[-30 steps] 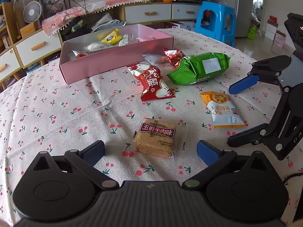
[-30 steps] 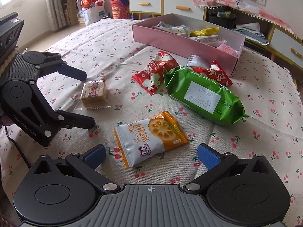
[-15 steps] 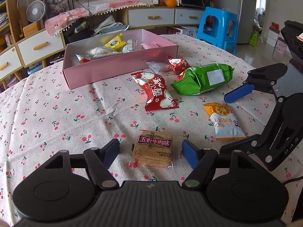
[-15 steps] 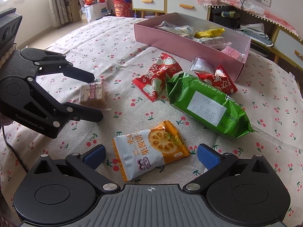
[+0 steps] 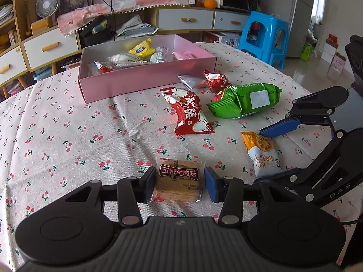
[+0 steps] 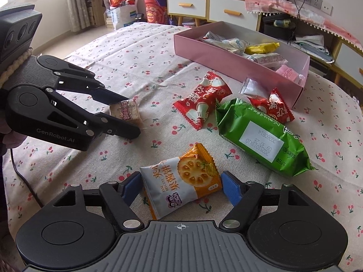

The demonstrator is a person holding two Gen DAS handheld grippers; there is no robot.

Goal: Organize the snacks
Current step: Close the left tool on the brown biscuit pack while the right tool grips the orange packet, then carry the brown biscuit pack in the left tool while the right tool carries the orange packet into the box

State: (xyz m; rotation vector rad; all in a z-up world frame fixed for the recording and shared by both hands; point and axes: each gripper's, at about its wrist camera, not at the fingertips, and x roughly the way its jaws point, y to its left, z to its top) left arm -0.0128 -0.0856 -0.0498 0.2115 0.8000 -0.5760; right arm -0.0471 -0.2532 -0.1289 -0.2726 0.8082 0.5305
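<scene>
Fingers (image 5: 211, 187) of L gripper (image 5: 179, 184) were closing round clear-wrapped brown cracker pack (image 5: 178, 181), lower centre, barely touching; R gripper (image 6: 180, 189) half-shut, not yet pinching orange-white biscuit sachet (image 6: 181, 181). Both light, brittle: grip sides gently.

Your left tongs (image 5: 179, 182) are matte black plastic linkages with silver rivet screws, round discs on a ribbed grey base and blue rubber pads (image 5: 212, 187). White "GenRobot.AI" lettering marks one side, and a thin black cable (image 6: 21, 176) trails from the rear. Your right tongs (image 6: 181, 187) match, with "DAS" lettering showing on one arm.
</scene>
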